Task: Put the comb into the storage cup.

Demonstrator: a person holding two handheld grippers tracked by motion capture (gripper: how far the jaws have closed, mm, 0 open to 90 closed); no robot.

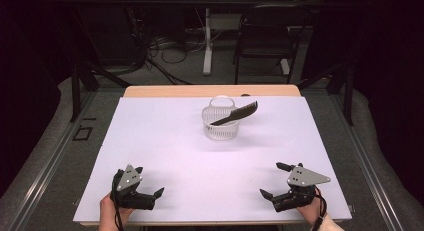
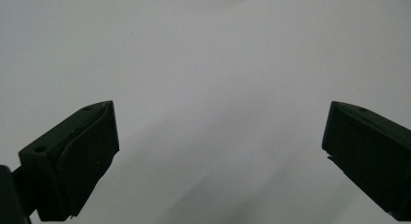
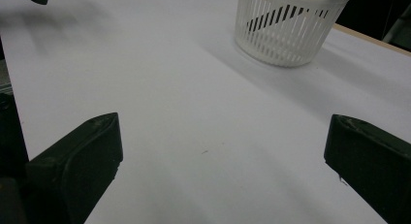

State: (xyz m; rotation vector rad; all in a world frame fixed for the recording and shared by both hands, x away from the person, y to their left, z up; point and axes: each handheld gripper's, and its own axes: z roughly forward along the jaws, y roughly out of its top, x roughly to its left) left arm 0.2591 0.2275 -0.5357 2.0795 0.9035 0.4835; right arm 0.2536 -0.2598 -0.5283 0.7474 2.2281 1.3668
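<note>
Black comb (image 1: 235, 113) lies tilted in white basket (image 1: 220, 122), long axis pointing two o'clock over the rim. Left gripper (image 1: 149, 181) and right gripper (image 1: 272, 180) fingers wide, holding nothing, well apart from it on bare tabletop (image 1: 165, 141).

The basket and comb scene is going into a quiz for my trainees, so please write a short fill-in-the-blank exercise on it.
1. The black comb lies slanted in the white ____, one end sticking out over the rim.
2. The basket stands on the far half of the ____ table.
3. The left gripper and right gripper both have their jaws ____, holding nothing.
4. Both grippers rest at the ____ edge of the table, apart from the basket.

Missing words: basket; white; open; near
</note>
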